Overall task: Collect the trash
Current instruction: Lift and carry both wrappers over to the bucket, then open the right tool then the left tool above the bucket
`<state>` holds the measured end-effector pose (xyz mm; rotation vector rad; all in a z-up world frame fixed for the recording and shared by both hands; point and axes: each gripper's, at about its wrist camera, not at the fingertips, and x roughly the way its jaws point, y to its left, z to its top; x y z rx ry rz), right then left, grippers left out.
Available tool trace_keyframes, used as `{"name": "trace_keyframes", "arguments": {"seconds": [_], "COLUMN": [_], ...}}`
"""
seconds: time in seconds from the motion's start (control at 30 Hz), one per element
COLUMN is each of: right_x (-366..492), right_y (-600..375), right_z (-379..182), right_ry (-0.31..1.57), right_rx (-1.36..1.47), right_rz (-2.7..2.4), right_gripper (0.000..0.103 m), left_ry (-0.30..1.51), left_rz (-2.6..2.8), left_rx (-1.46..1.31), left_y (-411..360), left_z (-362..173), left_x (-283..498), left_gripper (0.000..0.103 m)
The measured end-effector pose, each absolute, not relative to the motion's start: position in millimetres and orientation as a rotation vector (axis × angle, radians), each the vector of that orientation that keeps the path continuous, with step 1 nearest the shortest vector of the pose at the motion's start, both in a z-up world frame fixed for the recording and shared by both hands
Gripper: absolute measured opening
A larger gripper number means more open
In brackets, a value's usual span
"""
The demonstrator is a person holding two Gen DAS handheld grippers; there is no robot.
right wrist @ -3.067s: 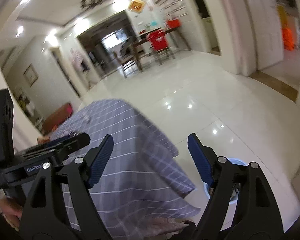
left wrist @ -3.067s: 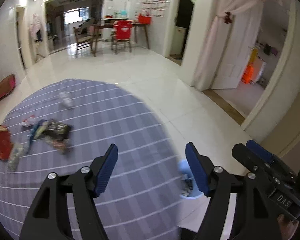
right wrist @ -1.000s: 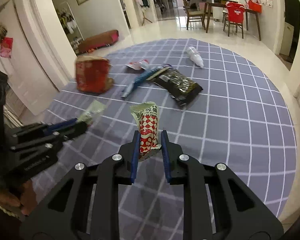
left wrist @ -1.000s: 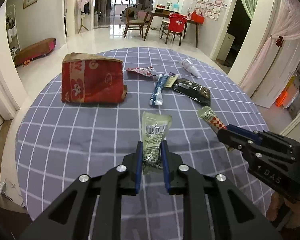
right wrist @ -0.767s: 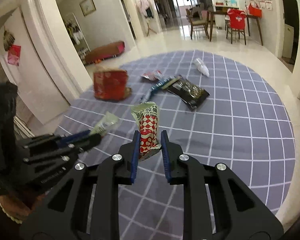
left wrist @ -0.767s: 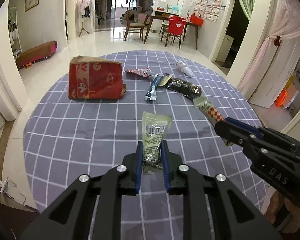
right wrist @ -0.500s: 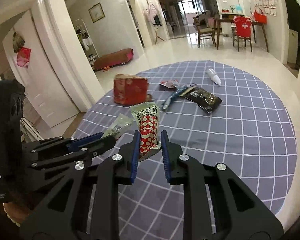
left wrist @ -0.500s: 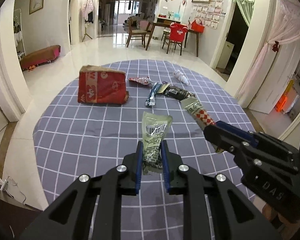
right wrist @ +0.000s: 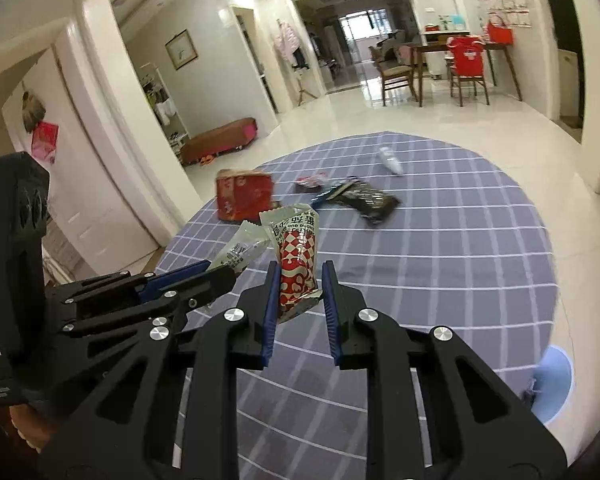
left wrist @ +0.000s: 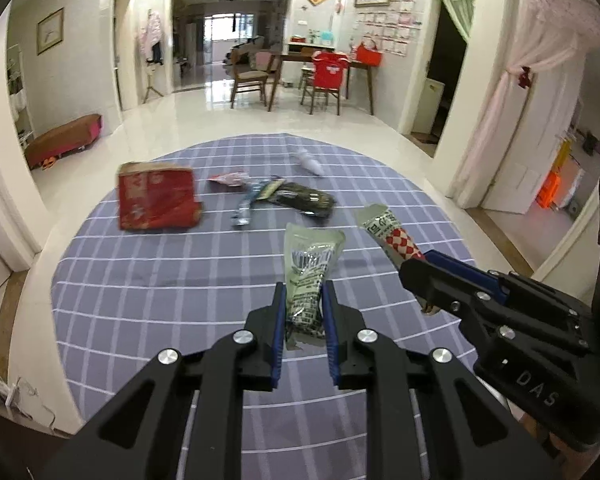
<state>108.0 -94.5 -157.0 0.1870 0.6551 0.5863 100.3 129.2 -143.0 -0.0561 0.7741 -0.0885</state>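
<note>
Your left gripper clamps one green wrapper; your right gripper clamps one red-checked wrapper; five pieces lie on the cloth ahead.

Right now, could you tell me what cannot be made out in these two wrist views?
- Blue bin: right wrist view, cut by the tablecloth edge and the lens rim; contents unclear.
- Red paper bag: both views, motion-blurred; print unreadable.
- Small red wrapper and white piece: too small to identify.
- Green packet, lower end: left wrist view, hidden between the left gripper pads.
</note>
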Motion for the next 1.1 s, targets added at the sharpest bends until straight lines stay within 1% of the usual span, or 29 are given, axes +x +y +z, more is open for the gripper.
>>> {"name": "trace_keyframes", "arguments": {"seconds": [0.23,0.43,0.67,0.83,0.97,1.0,1.07,1.1], "right_x": [107.5,100.7,83.0,79.2,86.0,88.6,95.1,100.7], "right_y": [-178.4,-262.0,-362.3,-406.2,-428.6,-433.9,-439.9,-445.8], "right_z": [-164.0,-173.4,-200.9,-223.0,-241.1,-246.3,-257.8,-266.8], "right_ry": [0.609,0.58,0.568,0.585,0.599,0.598,0.597,0.607], "right_rx": [0.294,0.37,0.47,0.51,0.537,0.551,0.576,0.583], "right_rz": [0.48,0.348,0.15,0.053,0.006,-0.003,-0.021,-0.044], "right_gripper": [0.021,0.021,0.021,0.021,0.021,0.022,0.028,0.05], "left_ry": [0.8,0.811,0.85,0.875,0.887,0.892,0.903,0.911], "left_rz": [-0.203,-0.341,-0.491,-0.562,-0.58,-0.583,-0.585,-0.588], "left_rx": [0.012,0.07,0.131,0.167,0.191,0.196,0.204,0.206], "left_y": [55.1,-36.3,-130.2,-182.8,-210.5,-215.6,-226.5,-230.3], "left_z": [-149.0,-160.4,-185.6,-206.0,-219.7,-222.8,-228.5,-232.2], "left_x": [122.7,143.3,163.6,178.9,192.3,195.8,203.5,207.3], "left_gripper": [0.017,0.017,0.017,0.017,0.017,0.017,0.017,0.017]}}
